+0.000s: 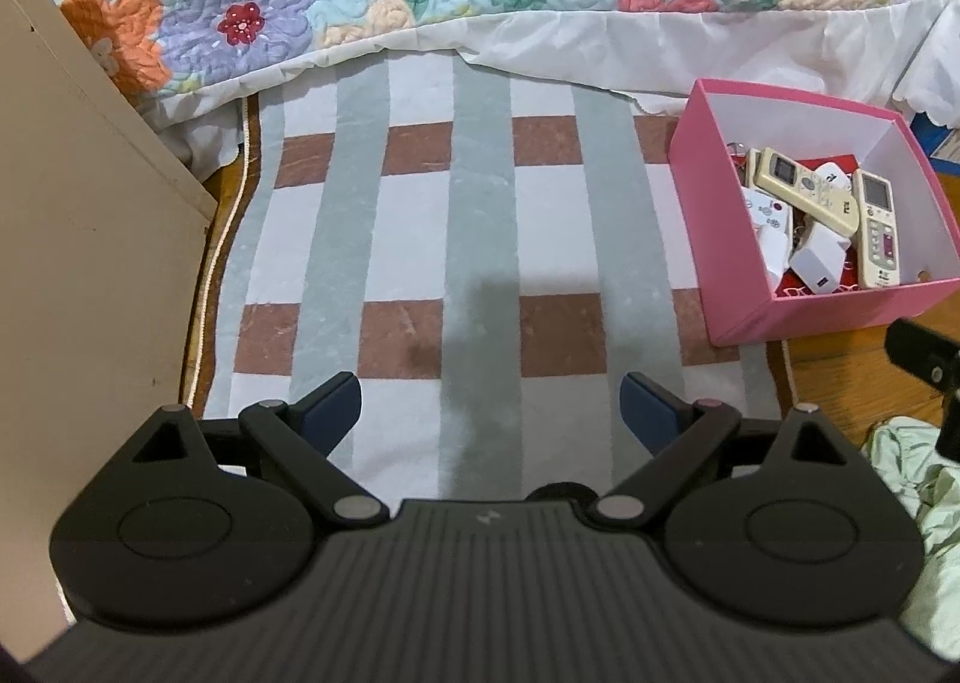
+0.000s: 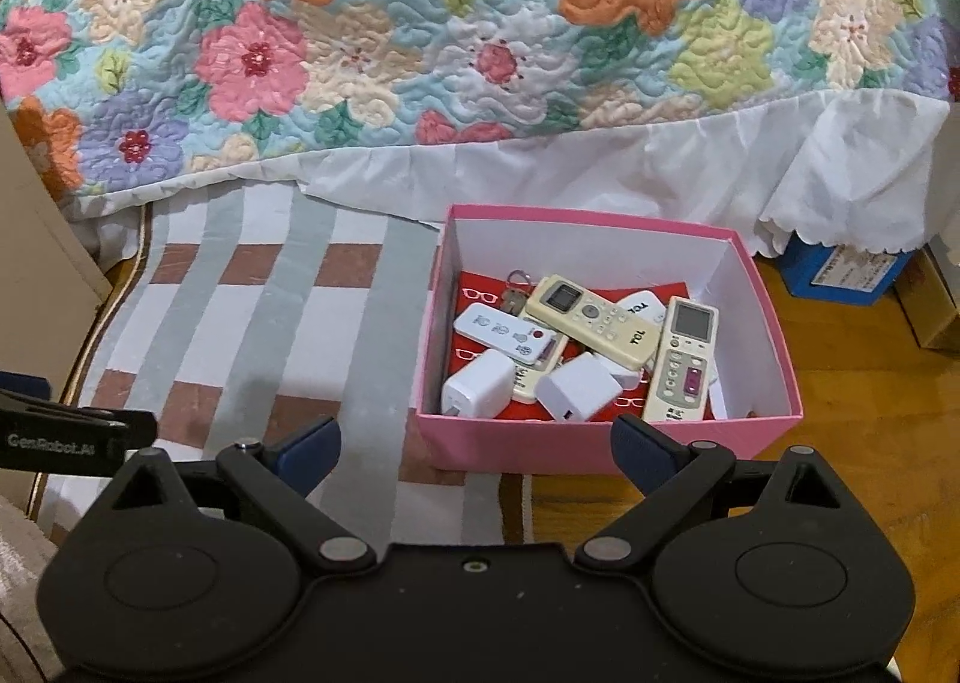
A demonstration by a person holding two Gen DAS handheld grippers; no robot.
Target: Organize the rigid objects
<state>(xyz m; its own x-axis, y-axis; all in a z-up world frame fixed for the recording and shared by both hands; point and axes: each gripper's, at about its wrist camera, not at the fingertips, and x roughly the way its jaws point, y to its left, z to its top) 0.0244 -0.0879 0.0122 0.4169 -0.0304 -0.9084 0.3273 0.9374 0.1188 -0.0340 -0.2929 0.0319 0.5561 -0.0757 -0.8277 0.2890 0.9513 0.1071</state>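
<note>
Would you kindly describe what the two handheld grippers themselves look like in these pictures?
Both look alike: the left gripper and right gripper have matte black plastic bodies with two round discs, black linkage arms on silver pivot pins, and dark blue finger pads. The left body is ribbed. In the right wrist view, a black part at the left edge bears white lettering. No cables or sleeves show.

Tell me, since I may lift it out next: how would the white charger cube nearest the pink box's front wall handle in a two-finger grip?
The white charger cube looks rigid with flat faces, so pads should seat squarely. Its glossy plastic may be slippery. It leans on the remote beside it, so pushing could tip it.
</note>
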